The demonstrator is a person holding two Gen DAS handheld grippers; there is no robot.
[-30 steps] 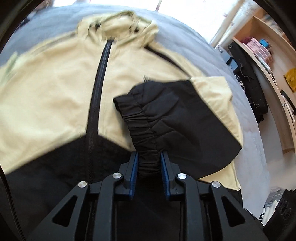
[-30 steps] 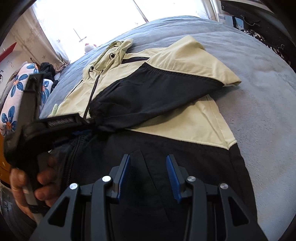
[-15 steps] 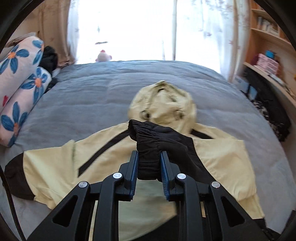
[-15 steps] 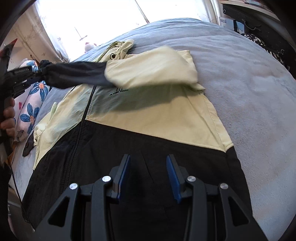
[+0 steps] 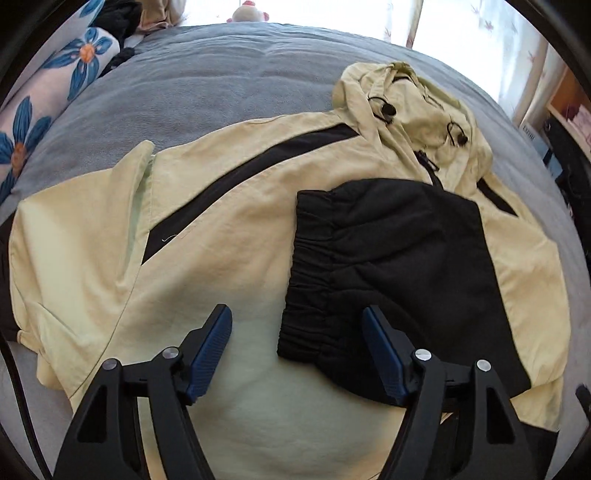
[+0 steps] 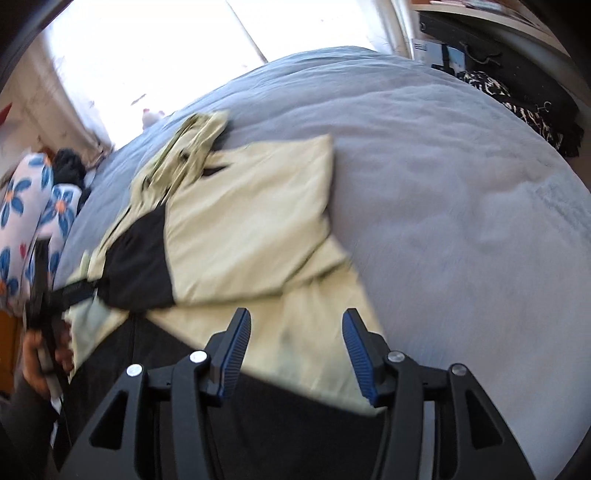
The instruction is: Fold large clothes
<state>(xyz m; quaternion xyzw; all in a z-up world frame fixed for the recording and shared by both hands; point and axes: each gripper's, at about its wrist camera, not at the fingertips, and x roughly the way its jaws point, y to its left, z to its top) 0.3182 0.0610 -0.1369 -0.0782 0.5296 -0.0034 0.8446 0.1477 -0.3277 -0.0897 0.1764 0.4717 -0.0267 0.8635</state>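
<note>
Released a half-second earlier, black sleeve cuff (image 5: 314, 273) lay folded across jacket (image 5: 229, 236) chest | left gripper (image 5: 297, 354) jaws just opened, cuff loose between | right gripper (image 6: 293, 356) widening, empty, above hem | likely tidying fold.

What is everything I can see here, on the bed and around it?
jacket: one, pale yellow and black, spread flat on the bed.
sleeve: one, black at the cuff end, folded across the jacket's chest, no longer gripped.
hood: one, pale yellow, at the jacket's far end.
bed cover: one, grey-blue, under the jacket.
pillows: white with blue flowers, at the bed's left edge; their count is unclear.
soft toy: one, pale, by the window.
shelves: wooden, to the right, holding dark items.
left gripper: one, black with blue pads, jaws just opened, above the cuff.
right gripper: one, the same kind, jaws just widened, nothing between them.
hand: one, holding the left gripper.
</note>
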